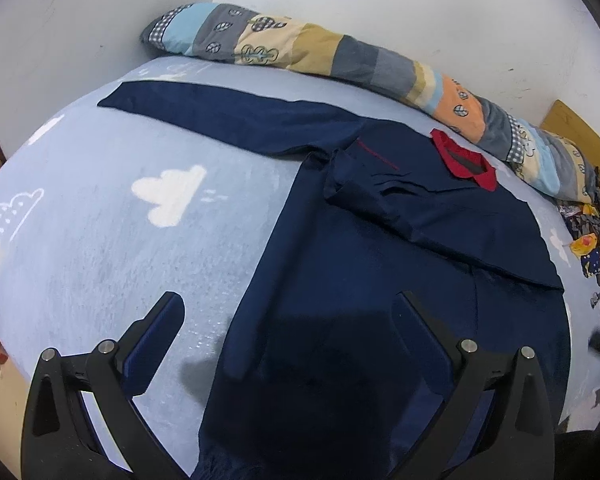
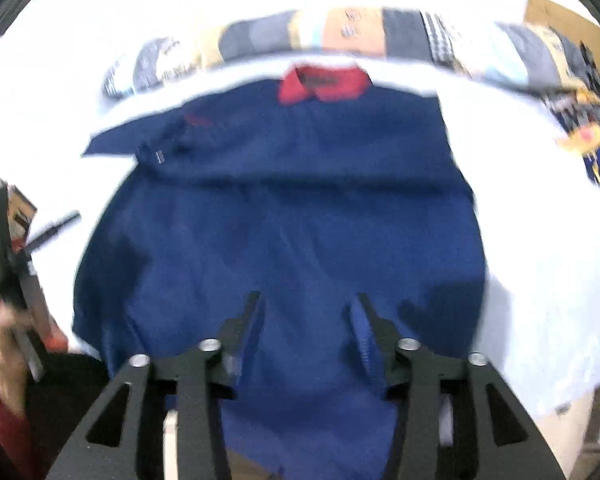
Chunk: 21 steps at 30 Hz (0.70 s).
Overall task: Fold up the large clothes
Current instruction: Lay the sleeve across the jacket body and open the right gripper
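Navy shirt [image 1: 379, 280]: lying flat on the bed [image 1: 100, 240] beneath both my tongs, one sleeve crossing its chest, ready for folding. Left tongs [image 1: 290, 316]: hanging spread, empty. Right tongs [image 2: 305, 312]: hanging parted, pinching nothing.

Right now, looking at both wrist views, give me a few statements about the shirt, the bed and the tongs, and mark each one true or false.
1. The navy shirt has a red collar. True.
2. One sleeve lies stretched out flat on the bed. True.
3. The left tongs are clamped on the shirt's hem. False: their jaws stand wide apart with nothing pinched between them.
4. The shirt is already folded into a small square. False: its body lies spread out, with only the other sleeve folded across it.
5. A patchwork quilt lies along the wall. True.
6. The right tongs hold the collar. False: they are open, with nothing between them.
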{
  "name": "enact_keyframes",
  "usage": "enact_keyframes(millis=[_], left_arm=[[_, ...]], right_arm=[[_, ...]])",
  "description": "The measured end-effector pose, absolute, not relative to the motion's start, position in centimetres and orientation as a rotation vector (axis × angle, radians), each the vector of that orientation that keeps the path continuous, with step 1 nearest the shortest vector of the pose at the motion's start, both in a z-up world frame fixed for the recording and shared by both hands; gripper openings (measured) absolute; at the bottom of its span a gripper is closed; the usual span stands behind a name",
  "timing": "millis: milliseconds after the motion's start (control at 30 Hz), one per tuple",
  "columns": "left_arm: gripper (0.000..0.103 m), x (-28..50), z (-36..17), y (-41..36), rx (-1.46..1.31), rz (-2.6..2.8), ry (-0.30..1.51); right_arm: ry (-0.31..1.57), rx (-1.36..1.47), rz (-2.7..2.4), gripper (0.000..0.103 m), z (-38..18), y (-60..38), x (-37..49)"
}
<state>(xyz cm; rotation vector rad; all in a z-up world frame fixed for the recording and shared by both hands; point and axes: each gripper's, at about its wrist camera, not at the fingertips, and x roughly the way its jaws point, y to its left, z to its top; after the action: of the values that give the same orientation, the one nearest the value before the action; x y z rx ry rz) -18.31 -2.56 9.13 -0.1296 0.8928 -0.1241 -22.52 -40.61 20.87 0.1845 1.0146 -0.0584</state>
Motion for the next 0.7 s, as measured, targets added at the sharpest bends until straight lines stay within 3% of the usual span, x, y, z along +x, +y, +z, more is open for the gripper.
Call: enact_keyframes(millis=[267,467,500,567,600,700], left_arm=[[0.103,-13.8,9.2,1.6,-0.353,-0.143,0.967],[0.103,-3.5,10.8,11.5,-0.521,-0.009,0.895],[0.099,-1.7,10.4,13.1,-0.558,0.011,0.893],[0.070,1.9,9.3,16.7,-0.672,0.066,0.883],[0.051,3.2,8.7,17.9,-0.727,0.067,0.885],[0.046,8.0,5.6,21.7,-0.968,0.004,0.865]], right_arm=[[0.899,0.198,0.008,0.054,17.0,-33.9,-17.7],[0.920,0.259,0.062,0.054,12.9,-34.4,-15.9],[0.904,0.269,0.088,0.053,13.4,-34.3,-15.7],[0.874,0.226,0.085,0.054,14.4,-34.0,-15.8],[0.857,0.196,0.080,0.054,14.8,-33.9,-16.0],[0.853,0.179,0.096,0.054,14.7,-33.9,-16.0]])
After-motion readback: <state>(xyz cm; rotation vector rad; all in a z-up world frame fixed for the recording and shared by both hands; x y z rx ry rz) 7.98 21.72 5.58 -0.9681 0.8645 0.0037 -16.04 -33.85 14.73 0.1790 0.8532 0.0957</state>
